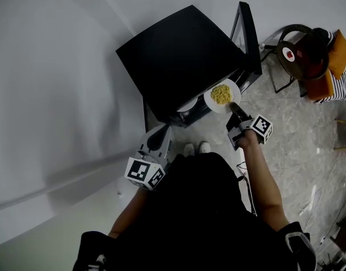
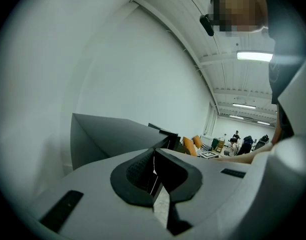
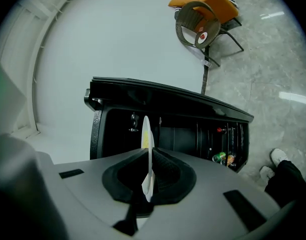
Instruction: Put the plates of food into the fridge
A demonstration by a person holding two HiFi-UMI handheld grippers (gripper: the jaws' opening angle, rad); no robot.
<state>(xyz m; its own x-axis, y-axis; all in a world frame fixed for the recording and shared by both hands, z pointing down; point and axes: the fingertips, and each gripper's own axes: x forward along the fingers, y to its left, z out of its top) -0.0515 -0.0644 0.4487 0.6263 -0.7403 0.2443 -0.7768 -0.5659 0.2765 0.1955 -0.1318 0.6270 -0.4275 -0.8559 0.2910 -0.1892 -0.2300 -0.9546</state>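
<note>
In the head view, a round white plate of yellow food (image 1: 221, 95) is held just in front of the open black mini fridge (image 1: 184, 55), pinched at its rim by the right gripper (image 1: 236, 113). The left gripper (image 1: 160, 131) is seen near the fridge's front.

In the left gripper view, the left gripper (image 2: 154, 171) is shown with its jaws pressed together and nothing between them, the fridge (image 2: 113, 134) lying beyond.

In the right gripper view, the right gripper (image 3: 149, 171) is shown clamped on the plate (image 3: 146, 134), which is seen edge-on before the fridge's (image 3: 168, 104) dark interior. Colourful cans (image 3: 223, 158) are seen in the fridge's door shelf.

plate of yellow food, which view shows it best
Head view: the plate is seen from above, food plain. The right gripper view shows it only edge-on between its jaws; the left gripper view misses it.
</note>
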